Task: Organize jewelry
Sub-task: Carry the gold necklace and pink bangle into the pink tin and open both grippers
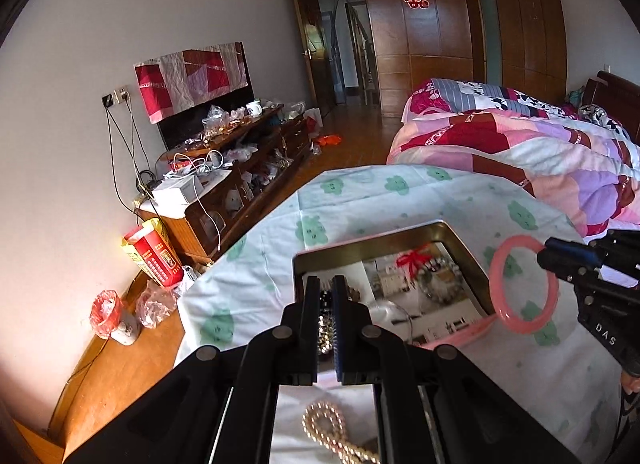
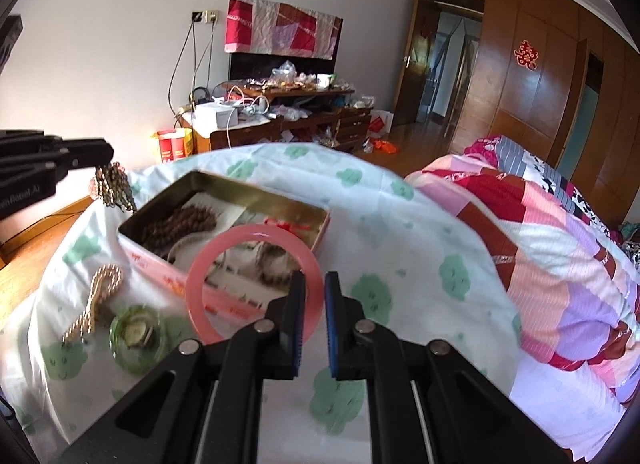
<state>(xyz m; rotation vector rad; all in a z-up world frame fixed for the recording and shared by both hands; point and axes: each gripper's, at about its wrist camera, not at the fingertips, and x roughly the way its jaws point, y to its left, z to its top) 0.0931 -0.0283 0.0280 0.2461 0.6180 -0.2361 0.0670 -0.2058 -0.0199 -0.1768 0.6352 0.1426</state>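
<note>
Jaws of both grippers, left (image 1: 327,304) and right (image 2: 313,318), each clamped on one piece: beaded chain (image 2: 114,185), pink bangle (image 2: 208,284).

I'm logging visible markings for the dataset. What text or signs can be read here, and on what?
"DAS": right gripper body.
"...Robot.AI", start cut off: left gripper body.
Red double-happiness sign: wardrobe door.
Red carton print: too blurred.
Tin box side print: too blurred.

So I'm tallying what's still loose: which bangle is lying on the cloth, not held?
The green bangle, flat on the cloth beside the gold bead chain. The pink bangle hangs in the right gripper.
</note>
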